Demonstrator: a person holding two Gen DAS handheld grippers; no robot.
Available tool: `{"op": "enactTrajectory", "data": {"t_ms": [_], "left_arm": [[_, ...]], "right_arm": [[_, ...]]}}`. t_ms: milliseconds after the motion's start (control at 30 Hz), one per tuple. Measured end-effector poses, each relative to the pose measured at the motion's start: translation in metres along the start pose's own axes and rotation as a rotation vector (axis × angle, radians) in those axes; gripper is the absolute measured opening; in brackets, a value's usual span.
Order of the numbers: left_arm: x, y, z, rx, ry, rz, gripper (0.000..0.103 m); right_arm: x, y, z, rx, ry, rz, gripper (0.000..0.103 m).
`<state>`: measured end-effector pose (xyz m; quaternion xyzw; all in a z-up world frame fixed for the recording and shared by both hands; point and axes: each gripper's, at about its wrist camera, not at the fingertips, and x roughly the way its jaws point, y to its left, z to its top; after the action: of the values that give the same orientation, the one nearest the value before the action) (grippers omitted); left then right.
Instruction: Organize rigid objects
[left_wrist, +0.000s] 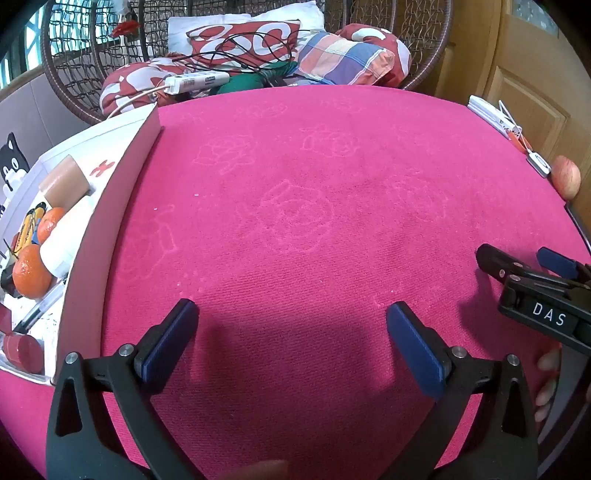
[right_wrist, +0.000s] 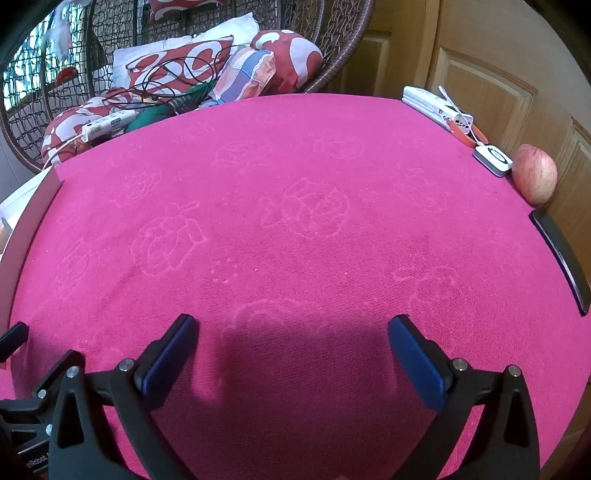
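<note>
1. Storage box (left_wrist: 110, 206) stands at the left edge of the pink cloth (left_wrist: 295, 221). It holds two oranges (left_wrist: 31, 271), a white bottle (left_wrist: 68, 236), a brown-capped cylinder (left_wrist: 66, 181), a red round container (left_wrist: 22, 352) and other items too crowded to identify. Judgement: most of the sorting looks done.
2. Left gripper (left_wrist: 291, 321) hangs just above the cloth, jaws spread wide, nothing between them.
3. Centre of the cloth carries no object in either view; only faint rose patterns show.
4. Right gripper (right_wrist: 293, 334) is likewise spread wide and empty, low over the near part of the cloth, just beside the left one.
5. Right edge: a white case (right_wrist: 436, 105) with red-handled scissors (right_wrist: 471, 134), a small white device (right_wrist: 493, 158), an apple (right_wrist: 535, 173) and a black strip (right_wrist: 561, 254) lie along the border near the wooden door (right_wrist: 480, 55).
6. Step in hand, judged: between picks, both claws free. The apple appears the likeliest remaining rigid item; whether the edge items belong to the task cannot be told.
7. Next move calls for the right gripper to reach far right, straddle the apple across its width and close gently, as it is round and may roll.
8. Obstructions: the device touches or nearly touches the apple; the door panel is close behind. Wicker chair (left_wrist: 240, 44) with cushions and cables lies beyond the table, clear of any path.
</note>
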<state>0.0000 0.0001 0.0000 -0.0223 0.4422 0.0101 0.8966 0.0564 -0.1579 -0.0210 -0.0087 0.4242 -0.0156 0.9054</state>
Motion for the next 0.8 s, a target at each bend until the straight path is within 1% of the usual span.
{"op": "enactTrajectory", "data": {"t_ms": [800], "left_arm": [[0.0003, 0.0002, 0.0002, 0.01, 0.0, -0.001, 0.103]], "right_arm": [[-0.0019, 0.0003, 0.0014, -0.002, -0.001, -0.003, 0.103]]}}
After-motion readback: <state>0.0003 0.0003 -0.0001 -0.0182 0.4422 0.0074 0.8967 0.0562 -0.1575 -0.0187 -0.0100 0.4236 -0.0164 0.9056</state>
